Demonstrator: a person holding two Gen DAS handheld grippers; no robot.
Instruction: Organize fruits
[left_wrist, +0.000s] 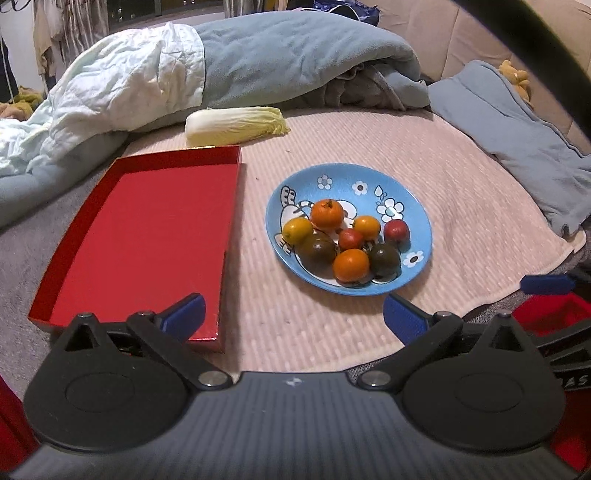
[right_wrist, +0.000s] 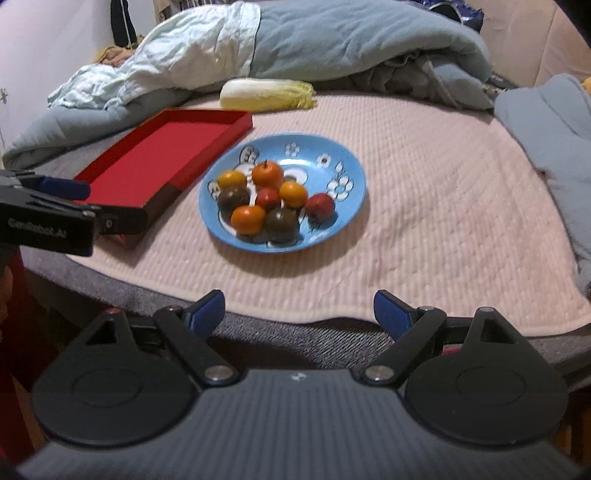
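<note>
Sitting piled on the blue plate (right_wrist: 343, 206) ahead and slightly left of the wide-open, empty right gripper (right_wrist: 299, 314), the fruits (right_wrist: 271, 201) lying forward-right of the equally spread, empty left gripper (left_wrist: 293, 314), beside the red tray (left_wrist: 147, 236).

Left wrist view: plate (left_wrist: 417, 218) w/ fruits (left_wrist: 345, 240) ahead of jaws, slightly right. Tray (left_wrist: 147, 236) ahead-left, beside plate, not touching. Cabbage (left_wrist: 236, 123) behind tray, far side. Blankets (left_wrist: 221, 70) behind cabbage. All on mat (left_wrist: 461, 206).
</note>
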